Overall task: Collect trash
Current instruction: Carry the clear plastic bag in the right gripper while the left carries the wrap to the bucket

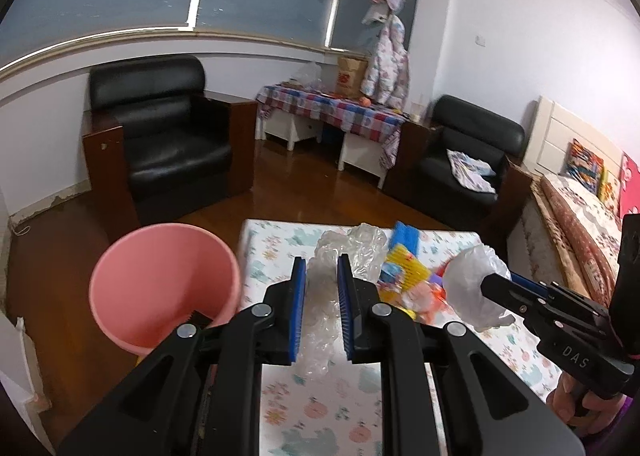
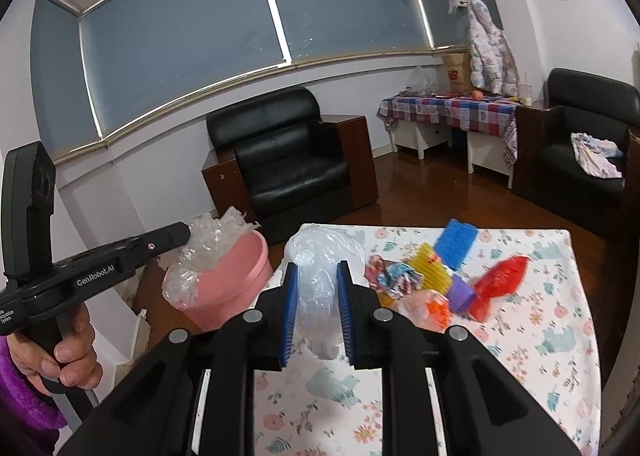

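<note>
A crumpled bubble wrap [image 1: 320, 296] is being pinched between the pads of the left gripper [image 1: 321, 280] — light, soft, springy, best taken at a bunched fold — beside the pink bin [image 1: 160, 288]. A thin plastic bag [image 2: 320, 280] is being clamped by the right gripper [image 2: 318, 288] over the floral table [image 2: 540, 336], near colourful wrappers [image 2: 420, 276].

Between the left gripper's [image 1: 322, 288] matt black plastic arms and ribbed blue pads sits crinkled clear bubble wrap [image 1: 320, 320]. The pink bin [image 1: 160, 284] to its left looks like smooth, matt plastic. The right gripper [image 2: 318, 298] pinches a thin, glossy, translucent plastic bag [image 2: 320, 280]. Right of it lie shiny wrappers [image 2: 424, 276], perhaps foil, on a printed cloth-covered table [image 2: 520, 356]. Beyond are a glossy wood floor [image 2: 420, 188] and a leather-look armchair [image 2: 288, 160].
</note>
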The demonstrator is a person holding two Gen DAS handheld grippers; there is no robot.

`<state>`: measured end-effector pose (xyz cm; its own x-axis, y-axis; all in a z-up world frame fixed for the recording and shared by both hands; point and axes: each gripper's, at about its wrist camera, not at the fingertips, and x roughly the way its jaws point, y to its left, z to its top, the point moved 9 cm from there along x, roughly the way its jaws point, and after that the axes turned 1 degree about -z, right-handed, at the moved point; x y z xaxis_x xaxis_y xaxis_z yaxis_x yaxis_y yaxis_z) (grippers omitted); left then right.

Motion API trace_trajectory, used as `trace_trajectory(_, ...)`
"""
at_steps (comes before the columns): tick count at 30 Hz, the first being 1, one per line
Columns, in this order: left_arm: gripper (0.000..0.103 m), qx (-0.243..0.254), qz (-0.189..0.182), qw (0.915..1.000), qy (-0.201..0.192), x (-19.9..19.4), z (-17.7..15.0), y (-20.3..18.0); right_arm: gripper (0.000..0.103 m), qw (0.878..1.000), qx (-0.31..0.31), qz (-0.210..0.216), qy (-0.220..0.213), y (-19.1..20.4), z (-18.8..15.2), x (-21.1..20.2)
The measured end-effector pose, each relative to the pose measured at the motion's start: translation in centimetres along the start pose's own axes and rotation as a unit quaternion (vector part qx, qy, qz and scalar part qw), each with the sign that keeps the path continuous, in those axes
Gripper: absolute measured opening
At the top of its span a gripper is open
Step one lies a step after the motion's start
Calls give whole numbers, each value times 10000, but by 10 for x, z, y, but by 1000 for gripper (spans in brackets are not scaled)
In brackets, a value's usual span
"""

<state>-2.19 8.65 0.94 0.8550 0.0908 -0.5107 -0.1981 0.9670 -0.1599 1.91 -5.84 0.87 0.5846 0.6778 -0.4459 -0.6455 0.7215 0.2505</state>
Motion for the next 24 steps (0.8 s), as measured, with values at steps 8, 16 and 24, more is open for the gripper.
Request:
trace_trajectory(8, 16, -223, 569, 9981, -122, 2, 10, 62, 19, 9987, -143, 422, 236, 41, 14, 58)
trace_trajectory(16, 16, -627, 1033, 9926, 66, 14, 0, 127, 19, 9922, -472, 957, 651, 103, 12, 130)
trace_trajectory(24, 16, -858, 1286, 9874, 326, 24, -17, 166, 19, 9837, -696, 1262, 1075, 146, -3, 185)
